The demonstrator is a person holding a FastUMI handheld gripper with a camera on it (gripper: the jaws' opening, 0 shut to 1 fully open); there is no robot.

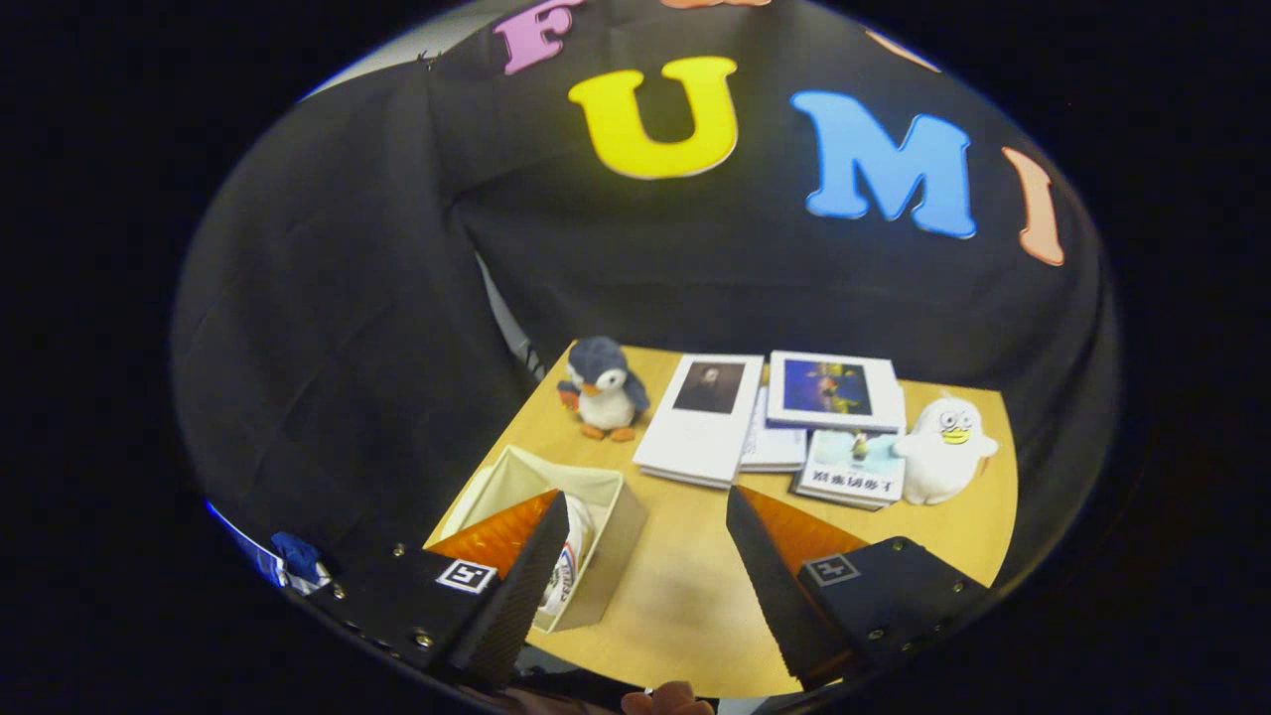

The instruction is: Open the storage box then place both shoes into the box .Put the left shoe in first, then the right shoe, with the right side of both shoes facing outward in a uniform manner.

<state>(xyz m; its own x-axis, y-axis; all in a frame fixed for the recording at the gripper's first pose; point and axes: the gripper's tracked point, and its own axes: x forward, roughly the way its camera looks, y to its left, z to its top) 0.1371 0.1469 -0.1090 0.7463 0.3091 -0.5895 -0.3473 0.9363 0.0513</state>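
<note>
Storage box (596, 516) sits lower left of centre on the table (685, 596), open-topped, with one shoe (568, 568) visible inside behind my left finger. I judge one shoe placed; whether a second is inside I cannot tell. My gripper (645, 586) is spread wide, holding nothing, above bare tabletop.

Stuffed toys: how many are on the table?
2. A penguin toy stands beyond the open storage box, left of the books. A white duck toy stands right of the books. The claw is open, holding nothing.
</note>
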